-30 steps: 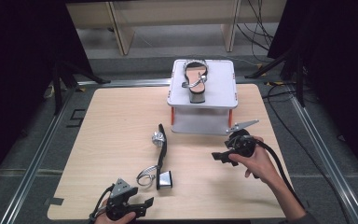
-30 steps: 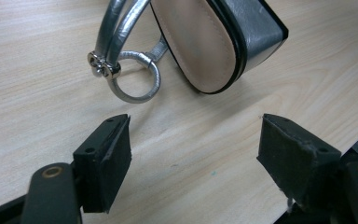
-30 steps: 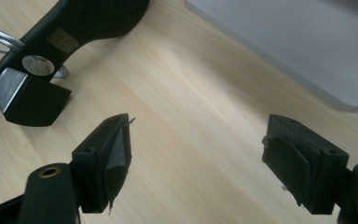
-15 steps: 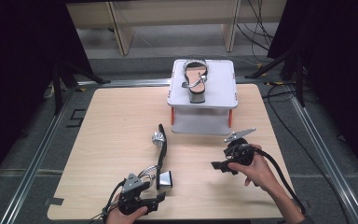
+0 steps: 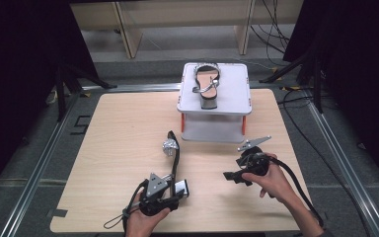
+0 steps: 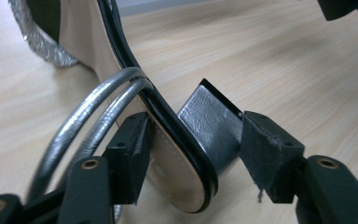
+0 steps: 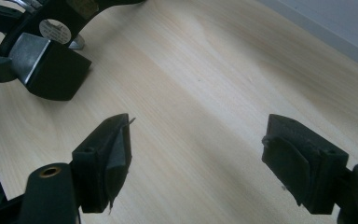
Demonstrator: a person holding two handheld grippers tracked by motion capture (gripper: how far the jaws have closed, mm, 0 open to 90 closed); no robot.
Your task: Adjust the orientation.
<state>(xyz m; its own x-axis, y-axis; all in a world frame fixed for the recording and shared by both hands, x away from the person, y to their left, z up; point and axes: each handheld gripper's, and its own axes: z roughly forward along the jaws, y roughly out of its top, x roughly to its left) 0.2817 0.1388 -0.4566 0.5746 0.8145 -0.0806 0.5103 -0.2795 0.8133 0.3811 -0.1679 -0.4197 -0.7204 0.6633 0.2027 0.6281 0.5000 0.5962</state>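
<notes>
- Left hand-held gripper (image 6: pixel 193 154) has just been closing its jaws; they are now clamping the heel end of the black-soled, silver-strapped high-heeled sandal (image 5: pixel 173 160), which is lying on its side on the pale wooden desk (image 5: pixel 118 128).
- Right hand-held gripper (image 7: pixel 198 158) is idling, jaws apart, nothing between them.
- Risk: grip looks to be pinching sole edge and block heel (image 6: pixel 212 123) only; the long toe end could be swinging or slipping out on lifting.

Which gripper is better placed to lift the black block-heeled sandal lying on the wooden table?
Left. The left gripper has just closed its jaws around the heel end of the black block-heeled sandal; the right gripper is open over bare wooden table.
</notes>
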